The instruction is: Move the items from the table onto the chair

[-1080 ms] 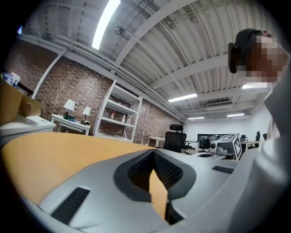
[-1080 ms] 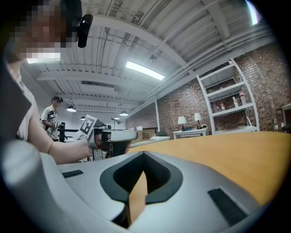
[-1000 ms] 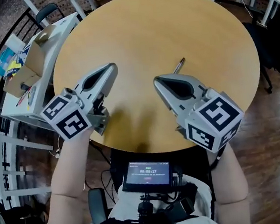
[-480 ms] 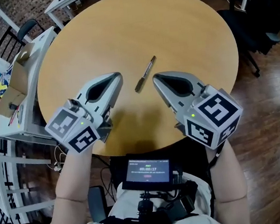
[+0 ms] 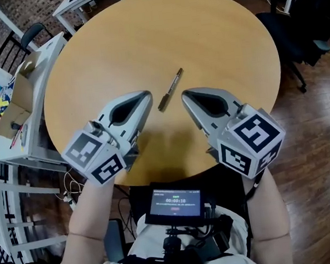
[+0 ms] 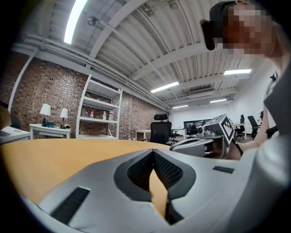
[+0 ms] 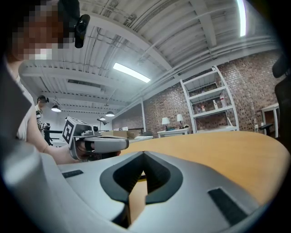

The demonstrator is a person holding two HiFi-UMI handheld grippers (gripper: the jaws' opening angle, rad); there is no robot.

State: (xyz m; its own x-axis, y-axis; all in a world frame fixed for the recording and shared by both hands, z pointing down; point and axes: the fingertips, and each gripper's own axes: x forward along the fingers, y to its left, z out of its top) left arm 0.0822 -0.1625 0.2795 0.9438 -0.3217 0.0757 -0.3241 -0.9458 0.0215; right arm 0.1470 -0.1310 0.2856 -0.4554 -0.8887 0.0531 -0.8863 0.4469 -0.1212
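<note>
Pen point(image 5: 171, 89), one only, lay near the middle of the round tabletop point(image 5: 159, 28), a little toward its near edge and well apart from every edge, with bare surface open all round it. It was slim, dark and straight, set at a slant. The tabletop was smooth and light wood in tone. Two grey, hard-shelled tongs reached in over the near edge, each bearing a marker cube. The left tongs point(image 5: 146, 95) were clenched on nothing, tips near the pen's near end. The right tongs point(image 5: 185, 94) were likewise clenched and empty, on the pen's other side. One dark office chair point(image 5: 288, 31) stood off the tabletop's right edge.
</note>
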